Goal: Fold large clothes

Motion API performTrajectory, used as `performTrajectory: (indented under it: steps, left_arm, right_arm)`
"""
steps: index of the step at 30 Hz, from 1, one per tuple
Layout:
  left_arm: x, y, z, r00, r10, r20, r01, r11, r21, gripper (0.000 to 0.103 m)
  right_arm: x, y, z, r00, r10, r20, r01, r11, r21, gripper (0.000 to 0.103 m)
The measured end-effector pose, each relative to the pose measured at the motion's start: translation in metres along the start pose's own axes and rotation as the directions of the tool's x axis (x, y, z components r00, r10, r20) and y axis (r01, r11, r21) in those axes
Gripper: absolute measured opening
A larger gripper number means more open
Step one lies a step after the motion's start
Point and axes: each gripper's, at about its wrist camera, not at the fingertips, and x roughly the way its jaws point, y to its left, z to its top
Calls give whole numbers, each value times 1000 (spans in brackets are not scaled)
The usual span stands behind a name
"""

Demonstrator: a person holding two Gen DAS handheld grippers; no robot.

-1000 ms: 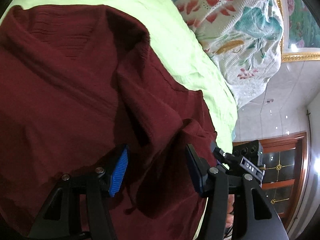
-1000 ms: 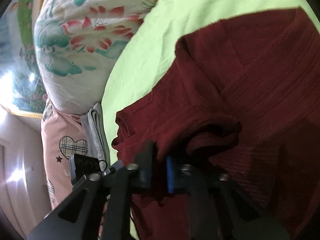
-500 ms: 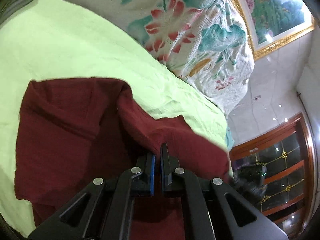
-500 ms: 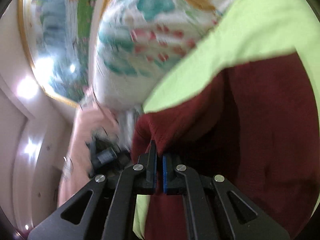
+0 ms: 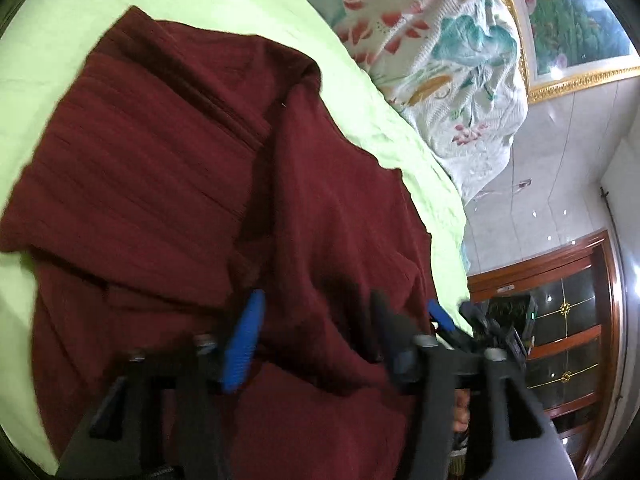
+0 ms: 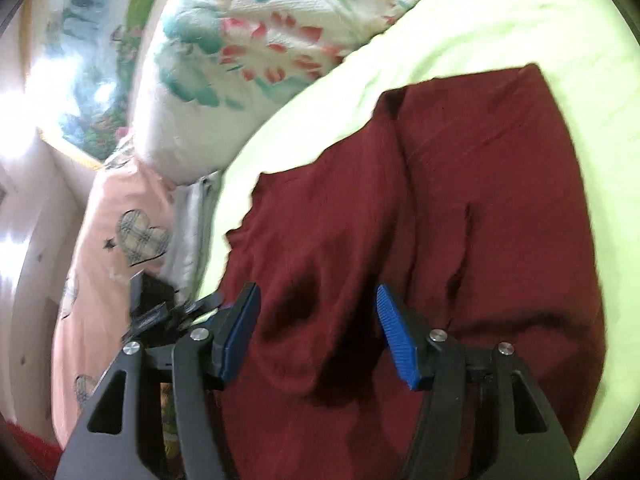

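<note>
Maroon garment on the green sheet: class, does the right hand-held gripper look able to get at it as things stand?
Probably yes. The right hand-held gripper hangs just over the garment, its jaws opening with a fold of cloth between them and nothing in the way.

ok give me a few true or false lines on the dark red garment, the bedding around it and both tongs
1. The dark red ribbed garment lies on a light green bed sheet. True.
2. The left tongs are clamped shut on the cloth. False: their jaws are opening, with cloth between the blue pads but not pinched.
3. The right tongs have their jaws apart over the garment. True; they are opening.
4. A white quilt with a red and teal flower pattern lies beside the sheet. True.
5. The garment is bright blue. False: it is dark red; only the pads of the tongs are blue.
6. The pale pink fabric with a checked heart lies on top of the garment. False: it is off to the side, beyond the sheet's edge.
</note>
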Motion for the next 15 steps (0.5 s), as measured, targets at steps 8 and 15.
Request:
performTrajectory:
  steps: [8, 15]
  left_arm:
    - [14, -25, -4, 997, 70, -15, -67, 991, 116, 3]
    - [-5, 4, -8, 997, -14, 71, 8, 996, 89, 3]
  right_arm:
    - [22, -7, 7, 996, -89, 0, 89, 995, 46, 10]
    - [-16, -29, -3, 988, -11, 155, -2, 997, 82, 0]
